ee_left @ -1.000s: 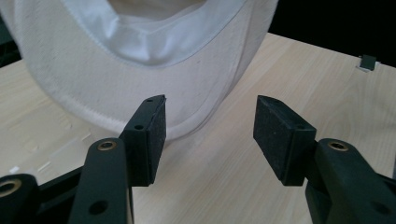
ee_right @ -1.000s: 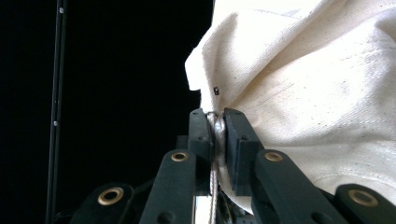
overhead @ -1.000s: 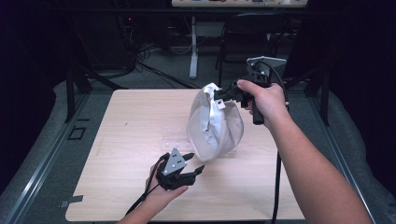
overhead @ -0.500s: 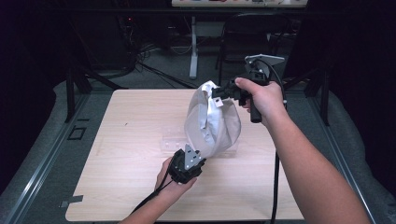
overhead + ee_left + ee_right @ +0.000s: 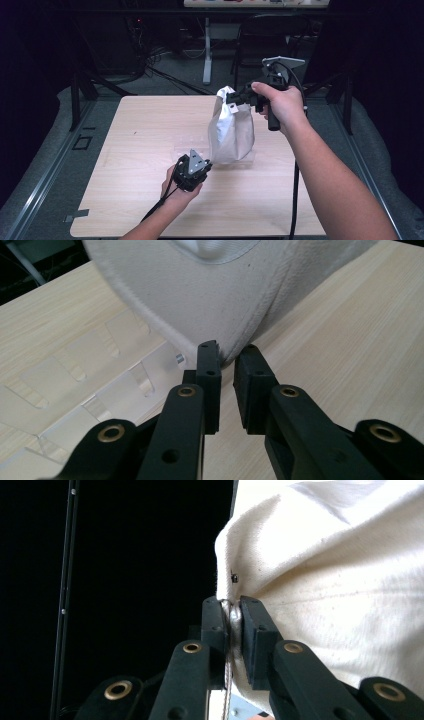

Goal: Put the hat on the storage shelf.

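We hold a cream cloth cap (image 5: 231, 131) up over the far right part of the wooden table (image 5: 140, 145), its crown hanging down. Our right gripper (image 5: 234, 98) is clamped on the cap's upper edge, and in the right gripper view the two black jaws pinch a fold of fabric (image 5: 233, 617) tight between them; that grip carries the cap's weight and lets the rest hang free. Our left gripper (image 5: 227, 352) comes in low from the near side, and its jaws have just been closing on the cap's lowest point (image 5: 227, 342). In the left gripper view the fabric's bottom edge sits at the jaw tips with a narrow gap showing lower down, so we cannot tell whether the pads already press the cloth. Just under the cap lies a clear acrylic rack (image 5: 95, 390) with upright ribs, flat on the table. We judge that a grip at top and bottom lets us stretch the cap and steer it onto that rack, rather than letting it swing.
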`<state>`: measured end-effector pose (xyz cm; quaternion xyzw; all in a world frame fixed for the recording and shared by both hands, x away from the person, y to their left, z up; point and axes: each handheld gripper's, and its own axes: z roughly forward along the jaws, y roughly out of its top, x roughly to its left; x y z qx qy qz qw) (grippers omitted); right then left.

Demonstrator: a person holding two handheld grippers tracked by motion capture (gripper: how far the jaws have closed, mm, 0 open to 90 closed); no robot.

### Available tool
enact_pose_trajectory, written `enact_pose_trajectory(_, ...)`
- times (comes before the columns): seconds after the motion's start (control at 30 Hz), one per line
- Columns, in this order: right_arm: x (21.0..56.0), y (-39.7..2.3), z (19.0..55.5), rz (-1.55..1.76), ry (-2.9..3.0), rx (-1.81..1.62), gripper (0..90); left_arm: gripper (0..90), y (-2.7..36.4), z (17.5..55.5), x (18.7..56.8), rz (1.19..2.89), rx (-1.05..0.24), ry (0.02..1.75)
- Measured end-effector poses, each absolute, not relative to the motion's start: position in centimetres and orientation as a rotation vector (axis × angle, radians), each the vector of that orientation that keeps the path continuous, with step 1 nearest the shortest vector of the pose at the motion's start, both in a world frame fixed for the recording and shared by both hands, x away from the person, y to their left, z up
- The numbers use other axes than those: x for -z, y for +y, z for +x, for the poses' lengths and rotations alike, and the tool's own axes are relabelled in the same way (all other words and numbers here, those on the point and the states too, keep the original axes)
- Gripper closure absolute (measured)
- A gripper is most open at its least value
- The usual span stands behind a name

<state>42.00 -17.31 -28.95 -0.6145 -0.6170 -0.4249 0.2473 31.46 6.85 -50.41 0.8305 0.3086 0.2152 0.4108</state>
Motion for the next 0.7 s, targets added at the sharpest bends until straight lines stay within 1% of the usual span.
enact_pose_trajectory(0.23,29.1,-17.2,42.1,-1.673,-1.687,1.164,82.1,83.7,7.8,32.6,50.6,2.059,-0.460,0.789)
enact_pose_trajectory(0.7,30.3,-16.9,42.9,-1.697,-1.687,1.156,82.1,84.6,8.1,34.4,51.4,2.035,-0.410,0.799)
